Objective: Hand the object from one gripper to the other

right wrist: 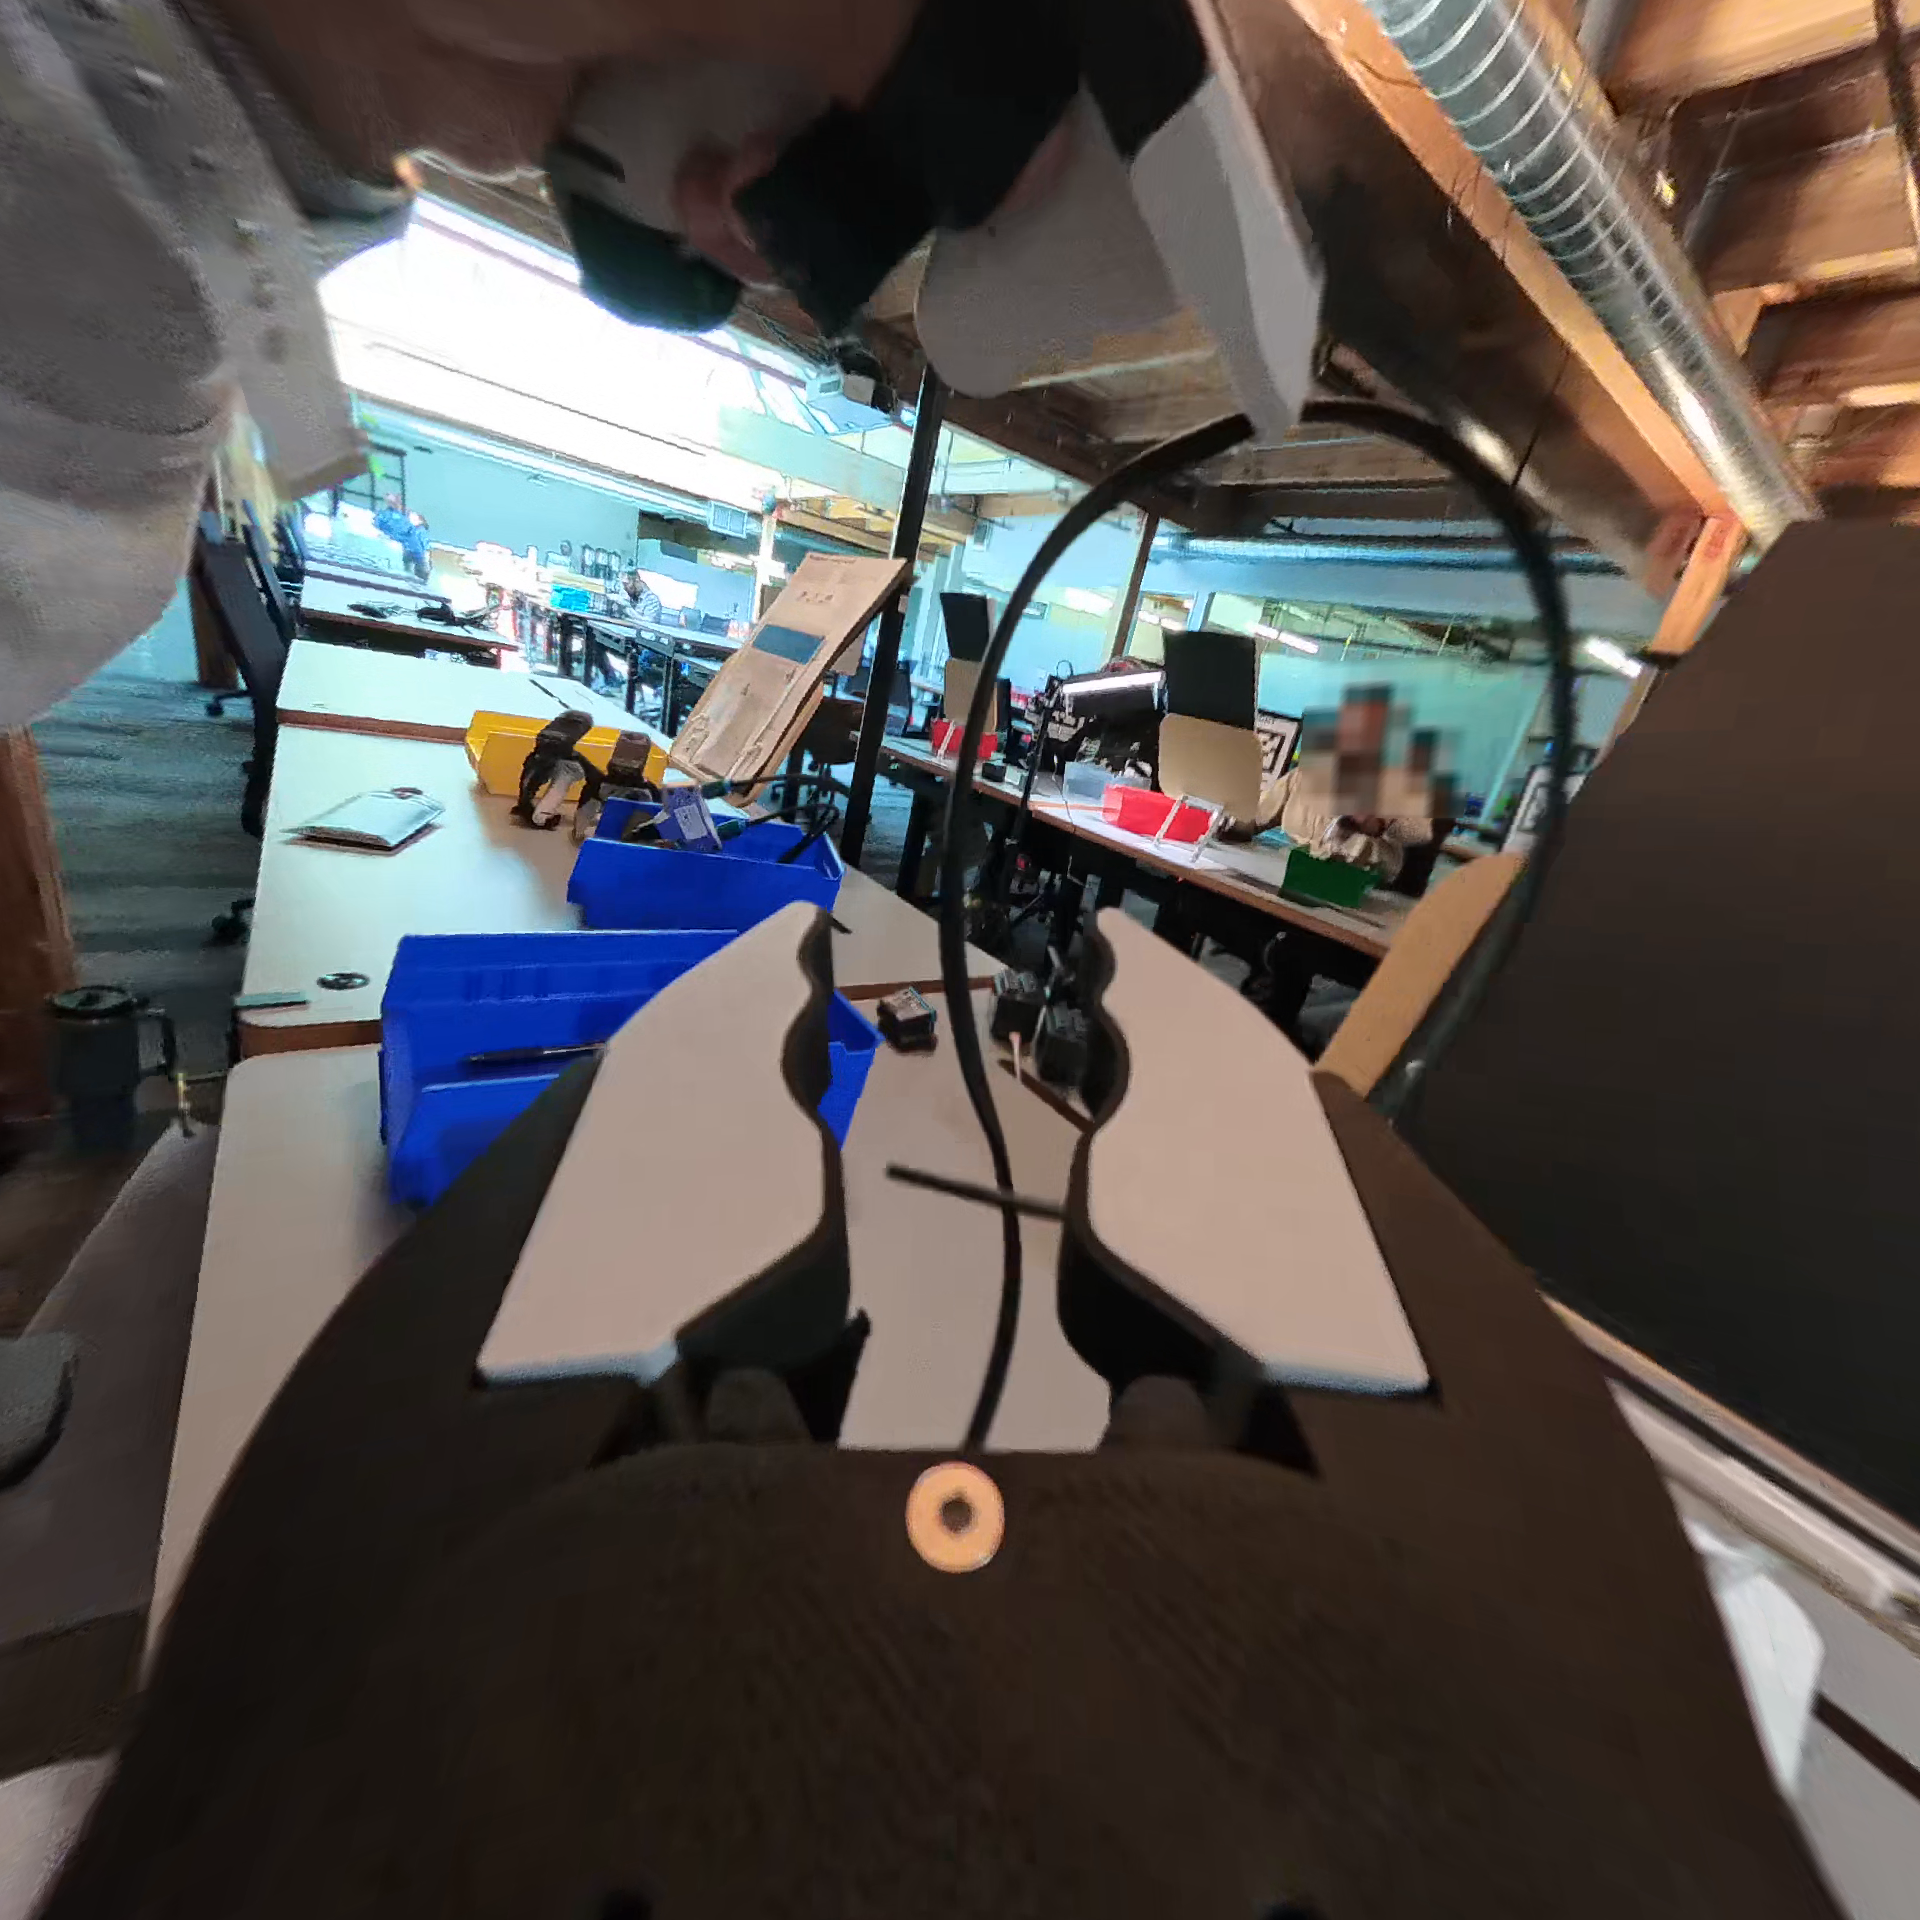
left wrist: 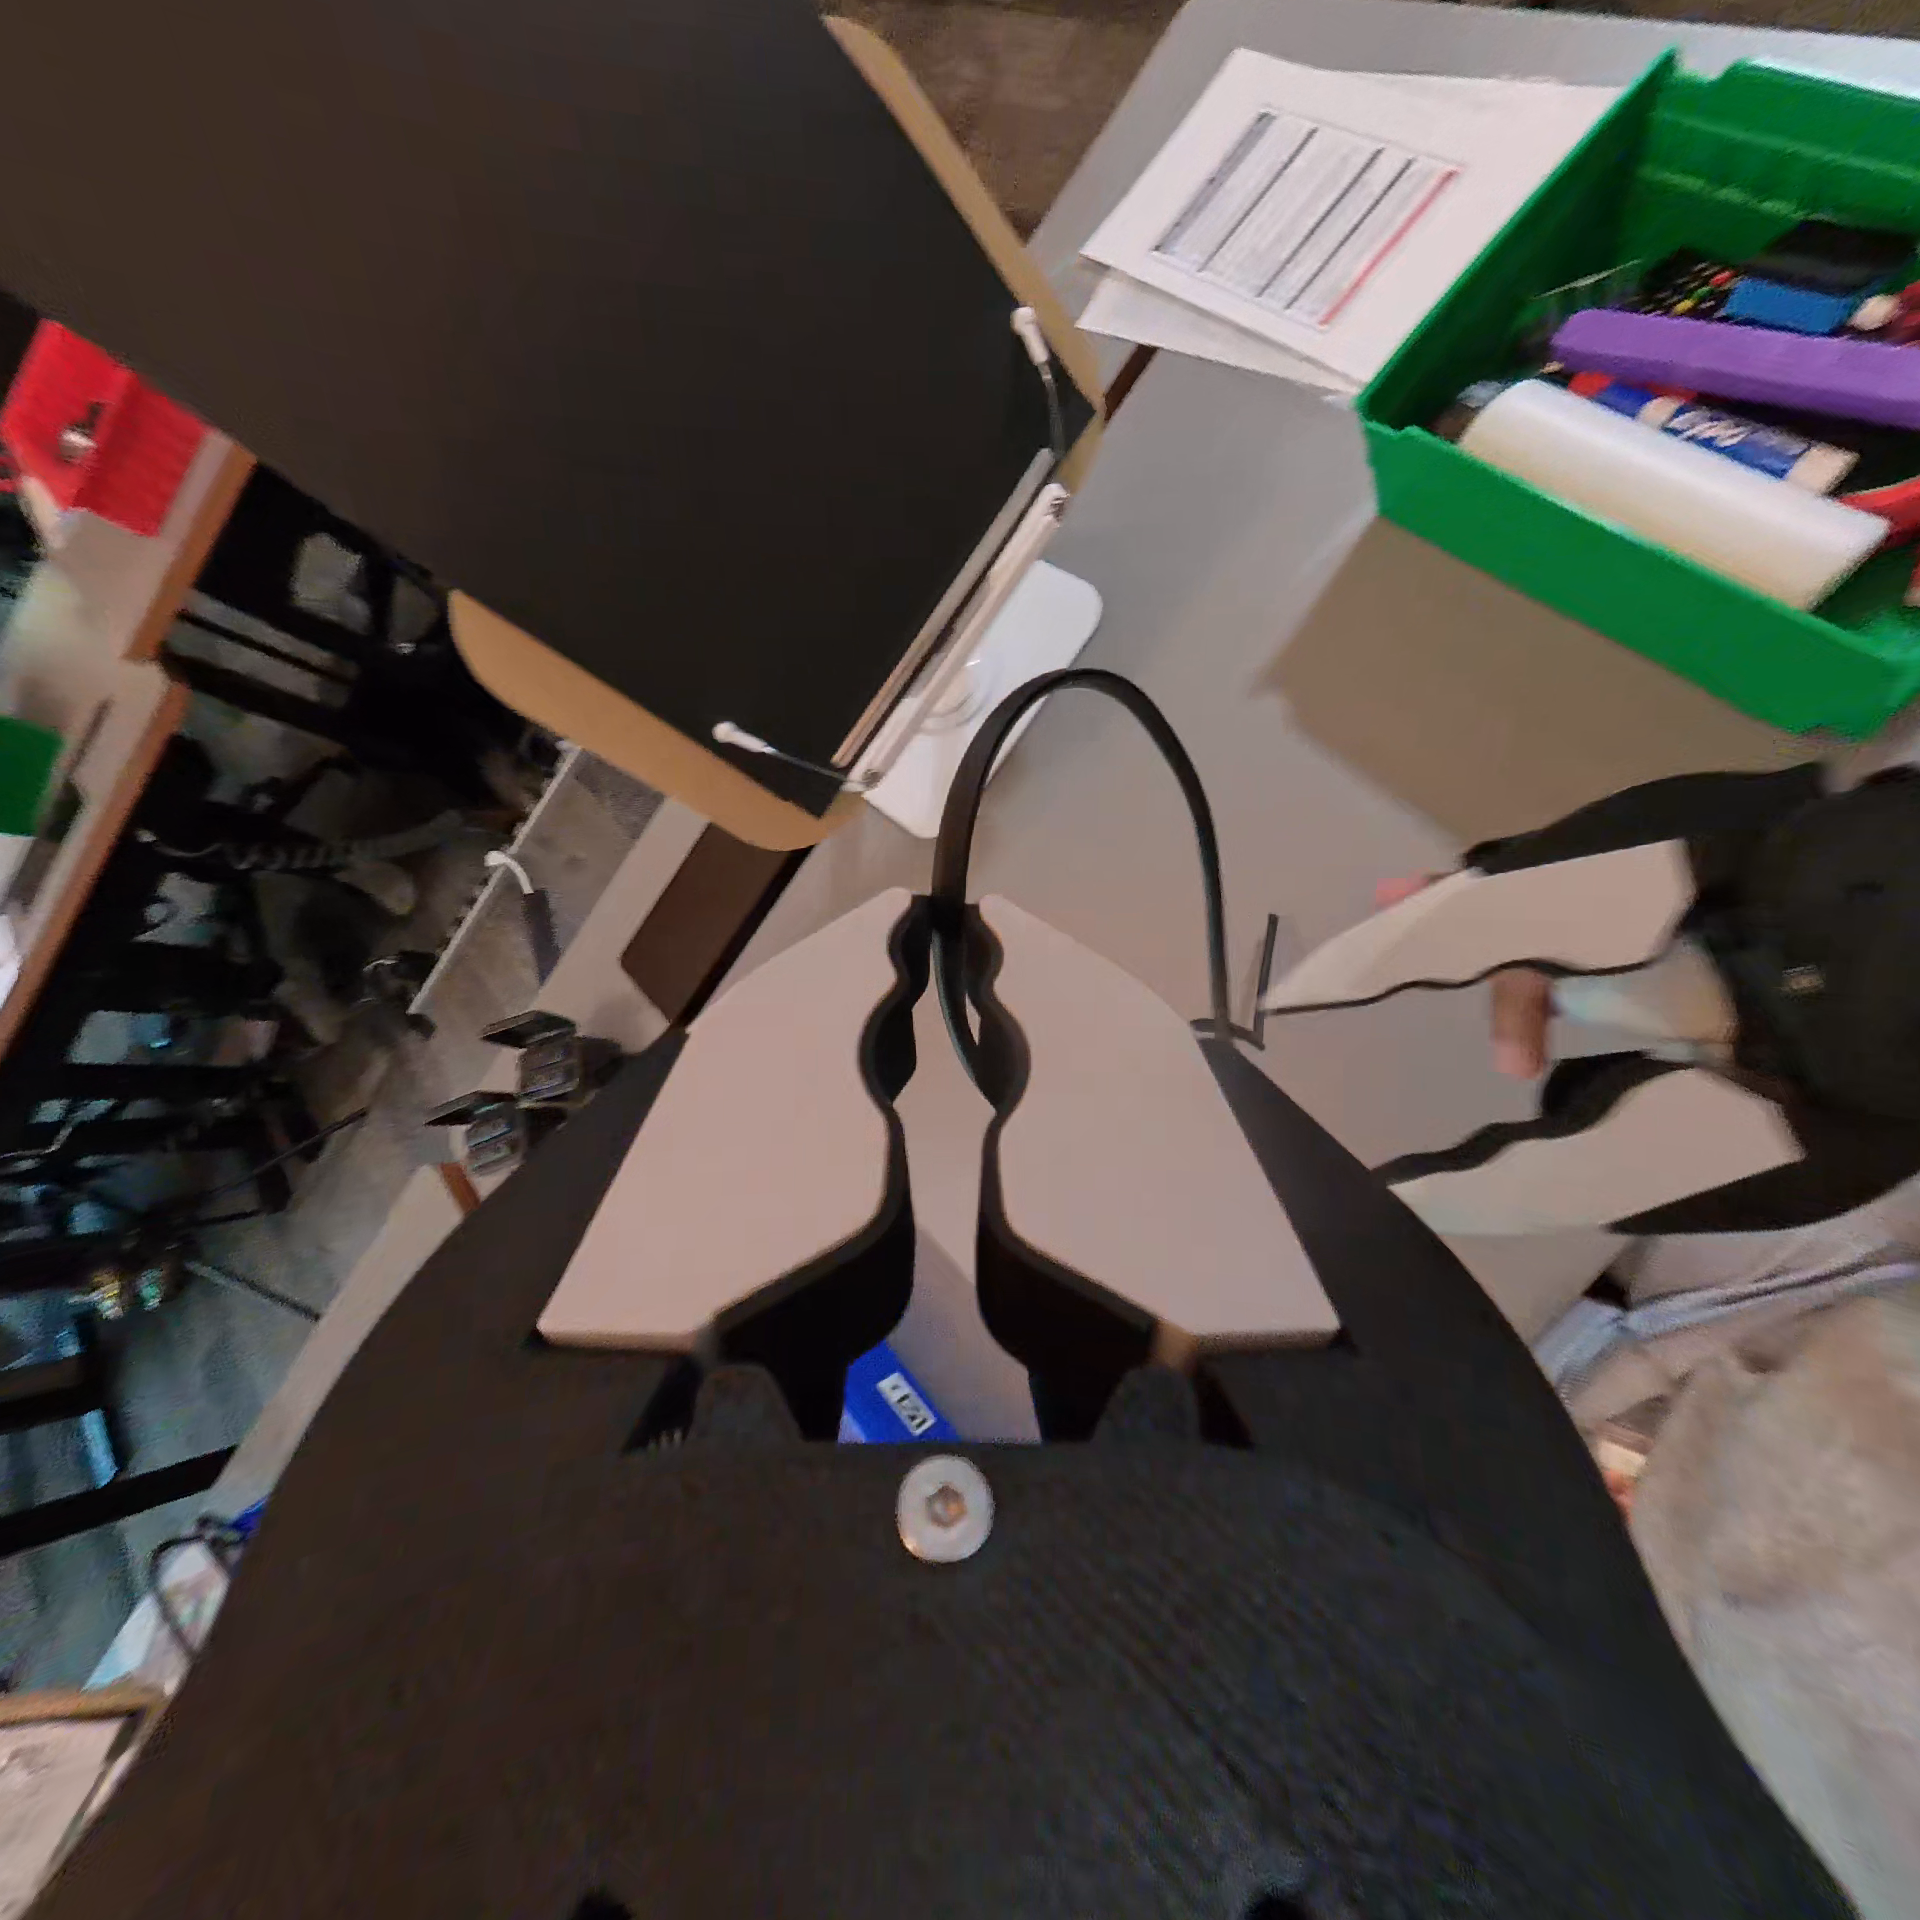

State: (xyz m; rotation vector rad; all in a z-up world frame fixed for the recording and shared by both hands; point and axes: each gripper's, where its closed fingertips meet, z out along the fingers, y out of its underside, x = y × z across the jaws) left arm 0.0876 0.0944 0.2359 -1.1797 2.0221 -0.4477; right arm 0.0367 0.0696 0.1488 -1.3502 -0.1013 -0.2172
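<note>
now we pinch the thin black looped zip tie at our left gripper tips, jaws clamped on it. our right gripper gapes wide, the tie's strap hanging between its fingers, untouched, above the white table.

We've got a pale bench here with two blue bins sitting on it, plus a yellow bin further back.
</note>
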